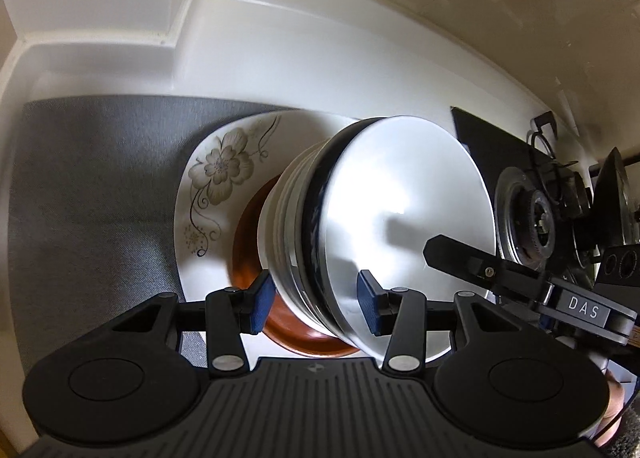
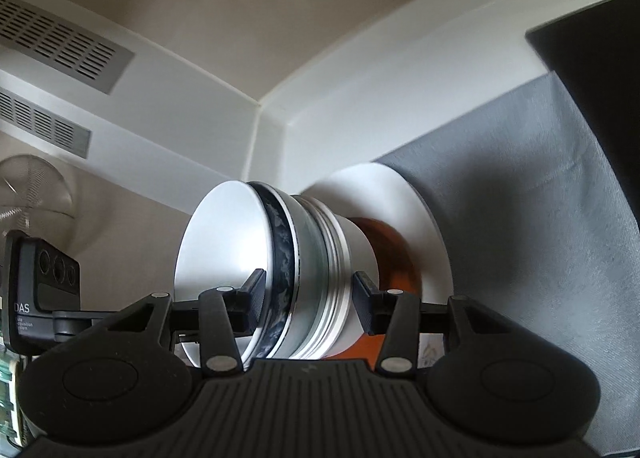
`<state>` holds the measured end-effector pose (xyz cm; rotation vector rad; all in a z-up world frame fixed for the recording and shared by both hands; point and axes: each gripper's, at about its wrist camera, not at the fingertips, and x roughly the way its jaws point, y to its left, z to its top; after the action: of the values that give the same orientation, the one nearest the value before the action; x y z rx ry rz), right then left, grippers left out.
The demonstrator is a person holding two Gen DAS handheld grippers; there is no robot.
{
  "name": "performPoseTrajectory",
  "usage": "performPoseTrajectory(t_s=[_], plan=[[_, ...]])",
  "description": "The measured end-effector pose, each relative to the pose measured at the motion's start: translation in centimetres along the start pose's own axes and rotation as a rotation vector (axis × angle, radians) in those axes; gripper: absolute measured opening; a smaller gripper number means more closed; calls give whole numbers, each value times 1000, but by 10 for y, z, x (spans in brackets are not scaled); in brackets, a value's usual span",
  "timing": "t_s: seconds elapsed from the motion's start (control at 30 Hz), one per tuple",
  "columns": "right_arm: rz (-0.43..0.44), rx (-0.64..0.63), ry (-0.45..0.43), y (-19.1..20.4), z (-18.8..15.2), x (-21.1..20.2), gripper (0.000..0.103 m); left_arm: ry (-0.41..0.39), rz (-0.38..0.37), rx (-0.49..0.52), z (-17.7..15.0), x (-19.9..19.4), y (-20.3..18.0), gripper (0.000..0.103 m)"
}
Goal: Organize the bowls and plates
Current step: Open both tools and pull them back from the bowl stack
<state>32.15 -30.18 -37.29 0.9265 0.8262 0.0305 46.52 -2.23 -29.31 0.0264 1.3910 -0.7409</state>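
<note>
On desk, over grey mat: found bowl stack nested several deep, white top bowl uppermost. Located stack directly above brown dish, itself seated on floral plate. Could not determine whether stack base touched brown dish or hung just clear.

Handling (judged, not measured):
- Treated stack as heavy for its size; several ceramic/glass bowls combined.
- Rated as stiff, glazed, slippery at pads, chip-prone at rims.
- Expected nested bowls to shift or rattle if tilted; kept load axis in line w/ brown dish.
- Preferred hold pt: across wall of stack, one pad inside top bowl, other pad outside on lowest bowl, at opposite sides of rim for balance.

Gripper state:
- Left gripper: clamped on bowl stack at part opening, inner pad against top bowl interior, outer pad on lowest bowl's wall.
- Right gripper: clamped likewise from opposite side of rim.

Pose:
- Left gripper pitched steeply down, looking over stack onto floral plate & mat.
- Right gripper pitched shallower, sighting across stack toward corner of wall.
- Faced each other across stack, approx. symmetric.
- Noted stove burner near, beyond right gripper; kept clear.
</note>
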Motion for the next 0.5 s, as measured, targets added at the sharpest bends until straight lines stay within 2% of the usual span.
performPoseTrajectory(t_s=[0.1, 0.3, 0.4, 0.43, 0.47, 0.5], plan=[[-9, 9, 12, -4, -2, 6, 51, 10, -5, -14, -2, 8, 5, 48], [-14, -6, 15, -6, -2, 10, 54, -22, -18, -20, -2, 11, 10, 47], [-16, 5, 4, -7, -4, 5, 59, -58, -10, -36, -6, 6, 9, 47], [-60, -1, -36, -3, -7, -3, 64, -80, -2, -40, -9, 1, 8, 46], [-110, -5, -68, 1, -11, -14, 74, -107, 7, -29, -13, -7, 5, 48], [-128, -17, -94, 7, -16, -25, 75, -135, 21, -9, -18, -16, 1, 53]])
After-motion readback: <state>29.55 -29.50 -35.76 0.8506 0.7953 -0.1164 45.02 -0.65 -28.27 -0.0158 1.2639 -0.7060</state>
